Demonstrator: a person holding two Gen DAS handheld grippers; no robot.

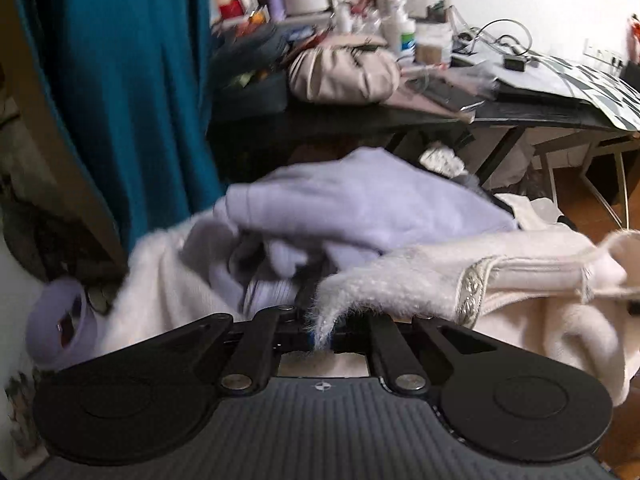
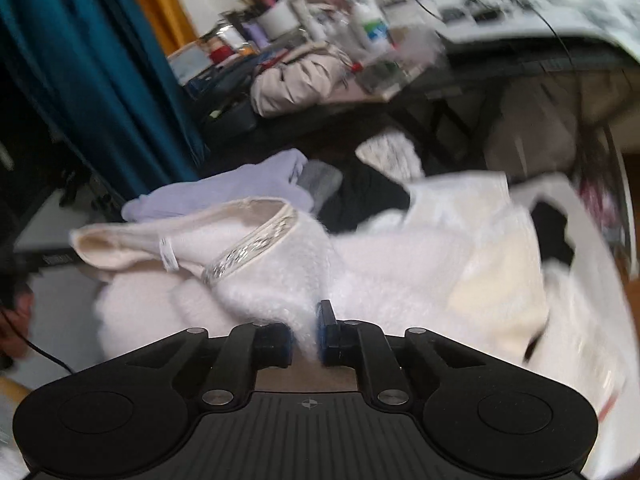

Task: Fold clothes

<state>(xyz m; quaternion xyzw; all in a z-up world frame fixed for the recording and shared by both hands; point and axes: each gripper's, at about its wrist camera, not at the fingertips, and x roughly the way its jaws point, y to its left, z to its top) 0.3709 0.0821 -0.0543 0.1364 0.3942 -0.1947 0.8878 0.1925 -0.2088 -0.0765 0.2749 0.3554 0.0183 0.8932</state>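
fingers (image 1: 320,336) of the left gripper (image 1: 322,340) pinch a fluffy edge of the white fuzzy garment (image 1: 420,280); right fingers (image 2: 326,328) clamp a fold of it.
left wrist view: lilac garment (image 1: 360,200) heaped behind the white one, a cluttered worktop (image 1: 360,116) beyond. right wrist view: right gripper (image 2: 306,338) low on the white pile, its silver-trimmed neckline (image 2: 248,254) up left, teal curtain (image 2: 100,60) behind.

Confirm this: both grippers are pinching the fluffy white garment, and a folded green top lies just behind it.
Wrong on the colour and state: the top behind the fluffy white garment is lavender and rumpled, as both wrist views show. The left gripper and right gripper do each pinch the white fabric.
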